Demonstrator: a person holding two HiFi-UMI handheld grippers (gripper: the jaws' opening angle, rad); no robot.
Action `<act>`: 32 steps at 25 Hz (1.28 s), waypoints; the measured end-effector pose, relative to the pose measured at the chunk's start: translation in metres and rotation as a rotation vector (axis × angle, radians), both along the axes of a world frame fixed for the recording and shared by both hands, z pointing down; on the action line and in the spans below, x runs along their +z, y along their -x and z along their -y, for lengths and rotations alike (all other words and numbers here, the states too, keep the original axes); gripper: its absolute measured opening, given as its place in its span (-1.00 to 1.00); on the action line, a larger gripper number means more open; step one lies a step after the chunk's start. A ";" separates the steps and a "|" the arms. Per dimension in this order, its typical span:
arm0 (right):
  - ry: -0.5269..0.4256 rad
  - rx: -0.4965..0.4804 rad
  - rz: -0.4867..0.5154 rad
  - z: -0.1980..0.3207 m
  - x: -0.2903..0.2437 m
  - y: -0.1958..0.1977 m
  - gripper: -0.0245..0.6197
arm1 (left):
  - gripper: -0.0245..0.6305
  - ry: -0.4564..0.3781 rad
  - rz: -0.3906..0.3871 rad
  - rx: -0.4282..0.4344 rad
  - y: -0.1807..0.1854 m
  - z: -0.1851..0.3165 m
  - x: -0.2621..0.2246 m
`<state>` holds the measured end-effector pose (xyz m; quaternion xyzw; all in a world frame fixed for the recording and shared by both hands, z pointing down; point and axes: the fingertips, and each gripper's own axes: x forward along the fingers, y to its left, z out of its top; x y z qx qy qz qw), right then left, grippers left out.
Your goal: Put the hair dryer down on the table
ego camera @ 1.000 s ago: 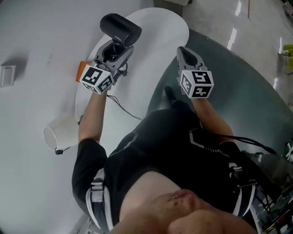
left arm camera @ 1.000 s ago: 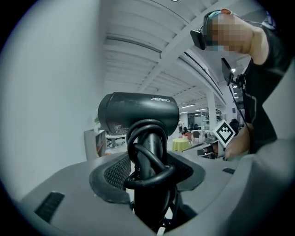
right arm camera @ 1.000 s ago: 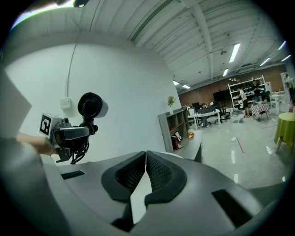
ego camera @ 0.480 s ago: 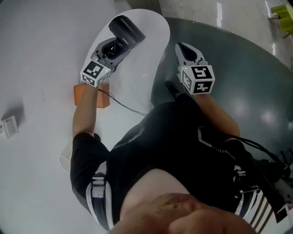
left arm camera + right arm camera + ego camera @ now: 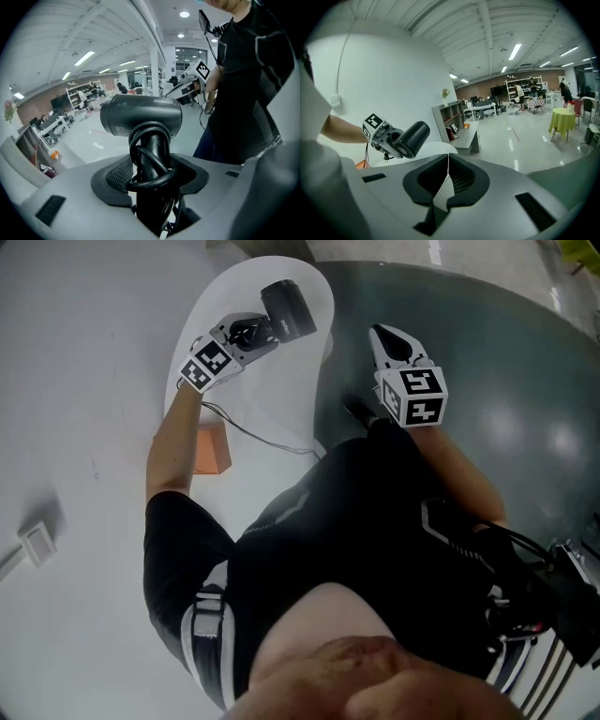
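Clamping hair dryer (image 5: 289, 307), left gripper (image 5: 253, 332) over white table (image 5: 281, 399) (orange block (image 5: 212, 448) nearby).

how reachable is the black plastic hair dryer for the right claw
Probably yes: only open air separates the right claw from the black hair dryer, though the left claw grips its handle.

Person wearing black short-sleeved top (image 5: 319, 521), left gripper (image 5: 251, 332) and right gripper (image 5: 379, 332) bearing black-and-white marker cubes (image 5: 206, 364), thin black cable (image 5: 253, 435) trailing.

The head camera looks steeply down on the worktop (image 5: 272, 399); the left hand-held gripper (image 5: 255, 332) camera faces the hair dryer (image 5: 140, 119) closely, the right hand-held gripper (image 5: 382, 334) camera from farther.
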<state>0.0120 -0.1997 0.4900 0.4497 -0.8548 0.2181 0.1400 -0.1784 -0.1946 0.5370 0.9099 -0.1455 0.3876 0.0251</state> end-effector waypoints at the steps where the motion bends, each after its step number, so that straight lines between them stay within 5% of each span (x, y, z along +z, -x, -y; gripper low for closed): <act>1: 0.008 0.006 -0.006 0.001 0.004 -0.003 -0.84 | -0.13 0.020 0.017 0.025 -0.001 0.002 0.009; 12: 0.063 0.021 -0.049 0.001 0.033 -0.010 -0.84 | -0.13 0.174 0.206 0.259 0.007 0.007 0.088; 20: 0.118 0.046 -0.082 0.000 0.057 -0.019 -0.84 | -0.13 0.176 0.294 0.352 0.012 0.022 0.122; 32: 0.158 0.023 -0.075 0.000 0.078 -0.011 -0.84 | -0.13 0.230 0.324 0.414 0.015 0.028 0.142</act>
